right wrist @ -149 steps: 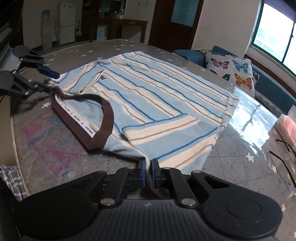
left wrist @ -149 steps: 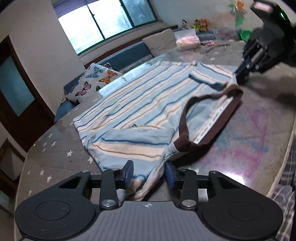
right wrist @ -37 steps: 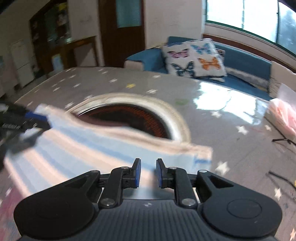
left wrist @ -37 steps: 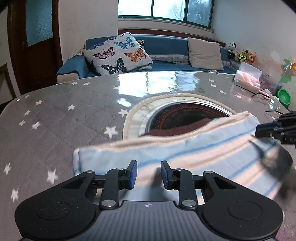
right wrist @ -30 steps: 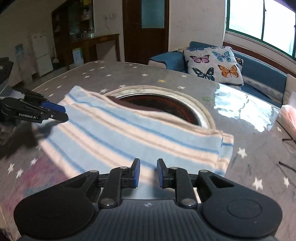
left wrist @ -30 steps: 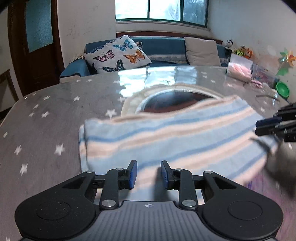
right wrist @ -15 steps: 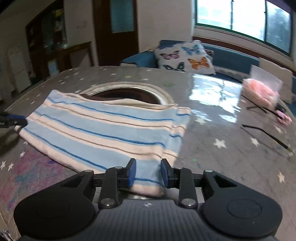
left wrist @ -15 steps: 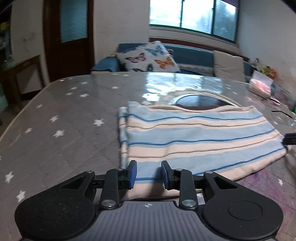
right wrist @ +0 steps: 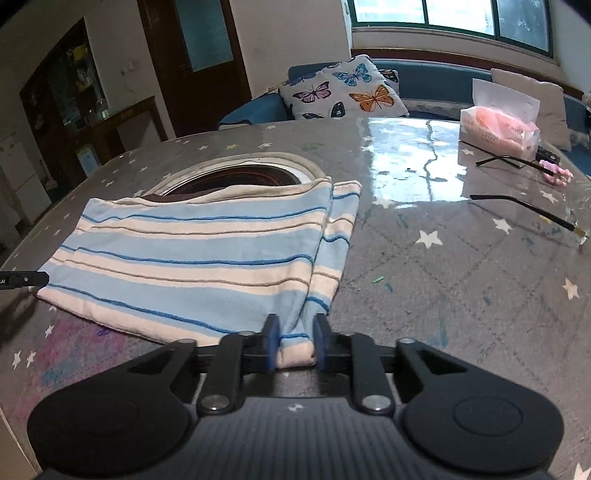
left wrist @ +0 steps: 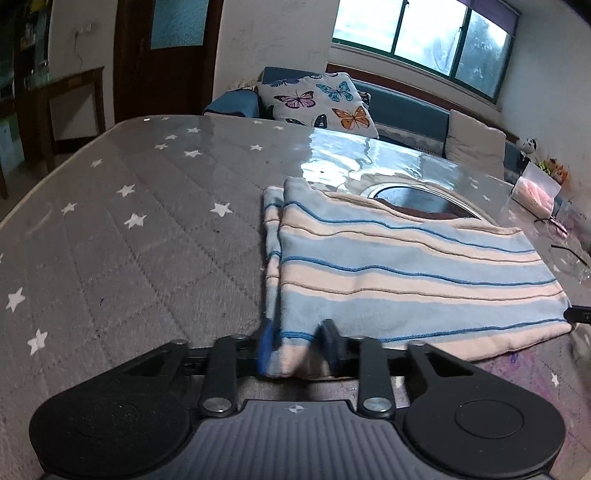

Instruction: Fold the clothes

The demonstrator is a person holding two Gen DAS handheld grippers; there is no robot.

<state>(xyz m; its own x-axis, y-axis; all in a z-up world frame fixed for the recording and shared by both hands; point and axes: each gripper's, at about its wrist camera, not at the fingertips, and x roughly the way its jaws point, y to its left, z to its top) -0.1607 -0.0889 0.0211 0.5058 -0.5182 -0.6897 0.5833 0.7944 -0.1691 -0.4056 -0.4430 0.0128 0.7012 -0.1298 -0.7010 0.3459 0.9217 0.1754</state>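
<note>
We hold the folded shirt (left wrist: pixel 406 266) flat on the table (left wrist: pixel 129 240) — our left gripper (left wrist: pixel 298 349) and right gripper (right wrist: pixel 293 345) have just squeezed in, each pinching a near corner.

A home living room: a blue sofa (left wrist: pixel 402 107) with a butterfly cushion (left wrist: pixel 317 99) under a window (left wrist: pixel 424 33), a wooden door (right wrist: pixel 195 62), a star-patterned tabletop (left wrist: pixel 129 229).

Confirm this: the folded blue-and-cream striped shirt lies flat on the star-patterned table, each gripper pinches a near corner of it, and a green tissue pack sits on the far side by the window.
One detail is off. The tissue pack is pink, as the right wrist view shows. The rest holds: the folded blue-and-cream striped shirt lies on the star-patterned table, with the left gripper and right gripper each closed on a near corner.
</note>
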